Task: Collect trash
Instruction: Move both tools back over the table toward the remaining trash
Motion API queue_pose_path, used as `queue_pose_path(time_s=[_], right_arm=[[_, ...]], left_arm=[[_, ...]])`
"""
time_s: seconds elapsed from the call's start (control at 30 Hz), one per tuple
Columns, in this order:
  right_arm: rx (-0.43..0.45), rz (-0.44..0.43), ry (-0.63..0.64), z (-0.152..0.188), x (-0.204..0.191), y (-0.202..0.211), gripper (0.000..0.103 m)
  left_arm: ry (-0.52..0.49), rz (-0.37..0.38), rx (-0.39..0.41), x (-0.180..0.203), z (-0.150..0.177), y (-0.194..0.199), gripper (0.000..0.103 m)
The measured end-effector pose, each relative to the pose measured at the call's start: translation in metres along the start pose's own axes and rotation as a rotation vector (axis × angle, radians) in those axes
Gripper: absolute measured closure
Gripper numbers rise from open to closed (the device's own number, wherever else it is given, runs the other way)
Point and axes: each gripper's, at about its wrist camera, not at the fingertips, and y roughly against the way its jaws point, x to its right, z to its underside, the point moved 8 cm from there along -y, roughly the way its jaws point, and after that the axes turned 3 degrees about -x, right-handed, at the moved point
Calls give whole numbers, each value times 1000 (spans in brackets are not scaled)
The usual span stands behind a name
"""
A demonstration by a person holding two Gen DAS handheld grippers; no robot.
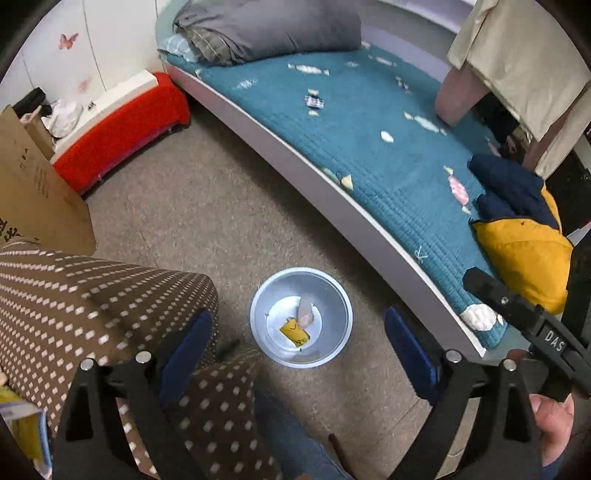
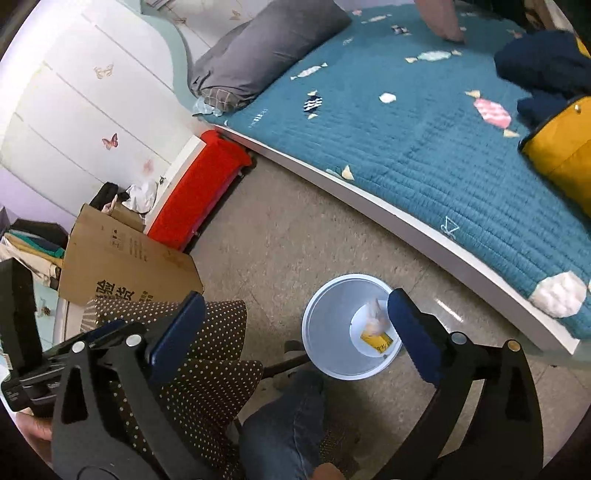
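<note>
Both grippers hang above a pale, round bin [image 1: 301,317] that stands on the speckled floor [image 1: 207,206] just beside the white bed frame [image 1: 295,158]; the left gripper [image 1: 299,343] has its blue-padded jaws spread wide with nothing between them, and the bin shows straight through the gap; the right gripper [image 2: 295,332] likewise stands wide apart and empty, its right finger overlapping the bin's rim in the right wrist view. Inside the bin lie a yellow wrapper [image 1: 294,332] and, touching it, a crumpled pale scrap [image 1: 306,314], perhaps tissue or thin plastic, though it is too blurred to say which. A brown cushion with white dots [image 1: 92,306] sits to the left of the bin, with a cardboard box [image 2: 125,266] behind it and a red-covered bench [image 1: 122,136] against the wall. The bed carries a teal quilt [image 1: 369,147] with candy patches, a grey pillow [image 1: 266,29] at the head and a yellow-and-navy jacket [image 1: 524,236] near the foot; a denim-clad knee [image 2: 284,424] shows below the bin.
</note>
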Motion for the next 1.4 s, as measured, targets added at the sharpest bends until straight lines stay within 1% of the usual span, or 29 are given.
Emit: queue_pose_path(time_s=[0.13,0.2,0.3,0.43,0.6,0.9,1.07,1.3,1.4], right_arm=[[37,18,46,4,-20,16,6],[55,7,69,5,-34,26,6],[76,-5,114,9,-59,40,6],[94,-20,180,14,-92,58,6],[107,-39,255,26,-132,76,6],[112,-75,390,55,-203,93,6],[96,-104,462,78,-240,96,6],[56,-129,541,111,-275,87,6],[38,-134,572,124,-288,82,6]], left_arm=[[4,-20,77,-7,8,33,11],[10,-25,119,-11,15,51,11],[27,-16,169,-17,25,74,11],[80,2,239,-30,42,107,11],[107,-6,303,-46,58,139,11],[148,-60,416,-86,93,191,11],[195,-88,443,-111,119,209,11],[281,-129,454,-153,158,223,11],[333,-153,450,-176,181,227,11]])
